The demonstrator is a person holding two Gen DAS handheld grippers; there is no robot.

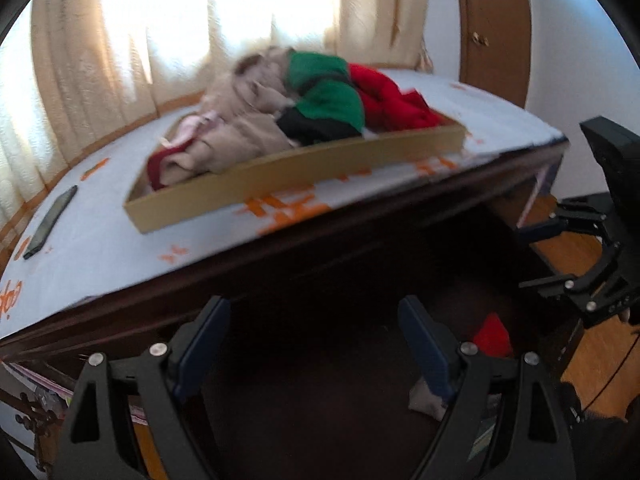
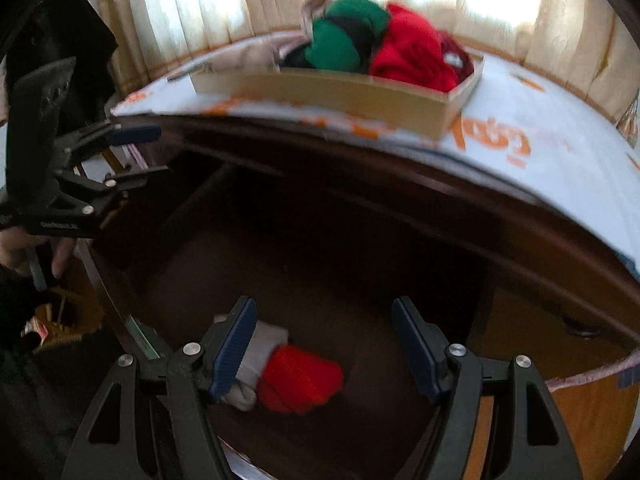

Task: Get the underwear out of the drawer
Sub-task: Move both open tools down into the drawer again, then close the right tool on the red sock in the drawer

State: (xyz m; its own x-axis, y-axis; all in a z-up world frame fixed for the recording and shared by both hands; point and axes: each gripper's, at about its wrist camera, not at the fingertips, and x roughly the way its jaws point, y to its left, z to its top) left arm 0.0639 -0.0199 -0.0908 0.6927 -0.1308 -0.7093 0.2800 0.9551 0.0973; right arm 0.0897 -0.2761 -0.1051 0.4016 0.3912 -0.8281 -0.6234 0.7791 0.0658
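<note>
Both the left gripper and the right gripper stood wide open, empty, above the dark drawer; the step seemed the reach; next, close on the red underwear inside the drawer.

- Large orange lettering on the pale blue sheet covering the dresser top is blurred and seen upside down; it cannot be read.
- Small white print on the black left gripper body is too blurred to read.

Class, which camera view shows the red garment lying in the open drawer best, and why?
The right wrist view: the red garment lies nearly whole on the drawer floor. The left wrist view shows only a small red corner behind a finger.
</note>
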